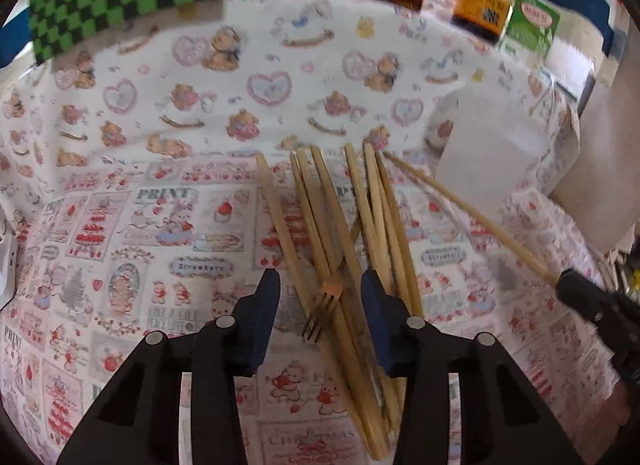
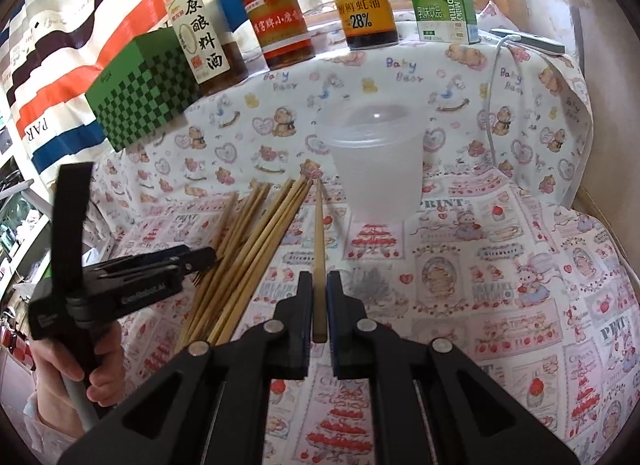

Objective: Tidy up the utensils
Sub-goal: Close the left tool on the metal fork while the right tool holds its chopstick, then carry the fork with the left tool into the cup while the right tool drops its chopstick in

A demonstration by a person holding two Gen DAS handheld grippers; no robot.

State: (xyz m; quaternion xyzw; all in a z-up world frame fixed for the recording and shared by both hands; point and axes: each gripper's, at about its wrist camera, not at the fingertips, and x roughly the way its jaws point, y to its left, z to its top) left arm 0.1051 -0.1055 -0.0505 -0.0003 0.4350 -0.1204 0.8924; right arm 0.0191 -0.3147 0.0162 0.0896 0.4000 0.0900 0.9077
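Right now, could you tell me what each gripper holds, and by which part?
Right gripper: one chopstick, near its end. Left gripper: nothing gripped.

- In the right wrist view, the chopsticks (image 2: pixel 256 249) lie fanned on the tablecloth (image 2: pixel 500 265), left of centre.
- The cup (image 2: pixel 376 161) stands upright just right of their far tips, above the frame's centre.
- A single chopstick (image 2: pixel 319 265) runs from the right gripper (image 2: pixel 319 293) at lower centre up toward the cup.
- The left gripper (image 2: pixel 200 257) reaches over the pile from the left edge.
- Behind, along the top, stand a checkered box (image 2: pixel 148 93), three bottles (image 2: pixel 280 17) and a carton (image 2: pixel 444 1), left to right.
- In the left wrist view, a fork (image 1: pixel 320 313) lies among the chopsticks (image 1: pixel 340 245), between the left gripper (image 1: pixel 320 289) fingers.
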